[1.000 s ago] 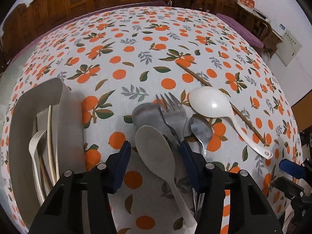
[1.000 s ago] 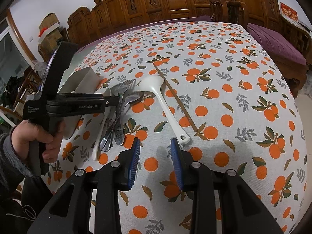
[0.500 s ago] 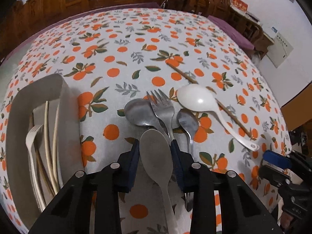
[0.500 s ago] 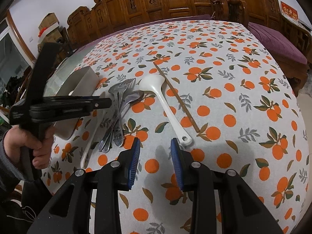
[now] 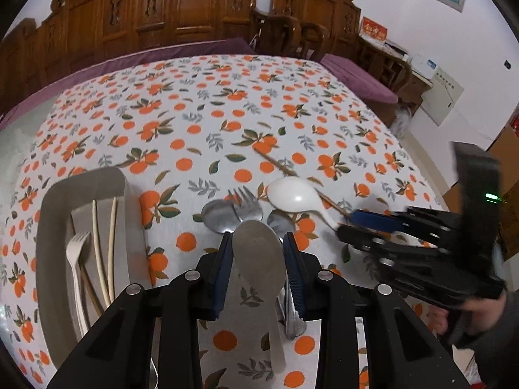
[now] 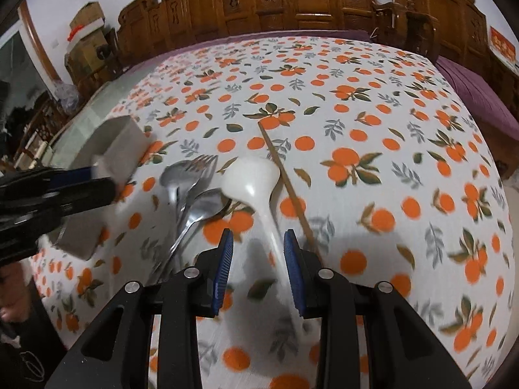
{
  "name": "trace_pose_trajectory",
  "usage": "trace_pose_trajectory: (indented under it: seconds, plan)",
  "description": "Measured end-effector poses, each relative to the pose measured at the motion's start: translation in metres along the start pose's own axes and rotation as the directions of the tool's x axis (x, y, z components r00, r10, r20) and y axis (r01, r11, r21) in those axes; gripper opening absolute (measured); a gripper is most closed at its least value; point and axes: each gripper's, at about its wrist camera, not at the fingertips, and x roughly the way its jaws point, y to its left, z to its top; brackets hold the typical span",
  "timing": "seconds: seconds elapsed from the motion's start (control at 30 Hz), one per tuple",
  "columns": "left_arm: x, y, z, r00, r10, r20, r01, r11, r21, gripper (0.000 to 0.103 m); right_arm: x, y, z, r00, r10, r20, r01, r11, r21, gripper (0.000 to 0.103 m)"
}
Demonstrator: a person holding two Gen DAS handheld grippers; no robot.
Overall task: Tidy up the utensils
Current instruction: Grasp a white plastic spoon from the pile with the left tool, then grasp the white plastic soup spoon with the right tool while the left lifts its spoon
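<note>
My left gripper (image 5: pixel 258 243) is shut on a grey plastic spoon (image 5: pixel 258 259), held by its bowl above the tablecloth. Under it lie a metal fork (image 5: pixel 247 201) and two metal spoons (image 5: pixel 218 215). A white ladle (image 5: pixel 293 193) and a wooden chopstick (image 5: pixel 275 163) lie to the right. My right gripper (image 6: pixel 258 243) is open, its fingers on either side of the white ladle's handle (image 6: pixel 271 223). The grey utensil tray (image 5: pixel 48 243) at left holds a plastic fork (image 5: pixel 75 259) and chopsticks (image 5: pixel 103 243).
The table has an orange-print cloth (image 6: pixel 373 168). Carved wooden chairs (image 5: pixel 181 16) stand behind it, and a purple bench (image 5: pixel 356 77) to the right. The tray also shows in the right wrist view (image 6: pixel 120 149), with the left gripper (image 6: pixel 48 194) in front of it.
My left gripper closed on the grey spoon's bowl and lifted it. My right gripper moved forward to the left, over the white ladle's handle, still open.
</note>
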Motion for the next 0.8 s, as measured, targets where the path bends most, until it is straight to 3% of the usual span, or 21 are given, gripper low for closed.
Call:
trace_pose_trajectory:
  seconds: [0.3, 0.33, 0.37, 0.8]
  plan:
    - [-0.019, -0.001, 0.003, 0.999, -0.019, 0.044, 0.019, 1.000, 0.008, 0.029, 0.028, 0.003, 0.012, 0.999, -0.041, -0.032, 0.039, 0.998, -0.043, 0.033]
    - [-0.020, -0.002, 0.003, 0.999, -0.019, 0.049, 0.019, 1.000, 0.011, 0.029, 0.029, 0.004, 0.012, 0.998, -0.045, -0.033, 0.043, 0.998, -0.044, 0.018]
    - [-0.021, -0.002, 0.002, 0.998, -0.020, 0.052, 0.019, 1.000, 0.013, 0.029, 0.029, 0.005, 0.011, 0.998, -0.047, -0.038, 0.045, 0.998, -0.052, 0.010]
    - [-0.048, -0.010, -0.002, 0.992, -0.035, 0.125, 0.030, 0.999, 0.042, 0.028, -0.028, 0.020, 0.004, 0.998, -0.003, 0.069, 0.004, 1.000, -0.024, 0.010]
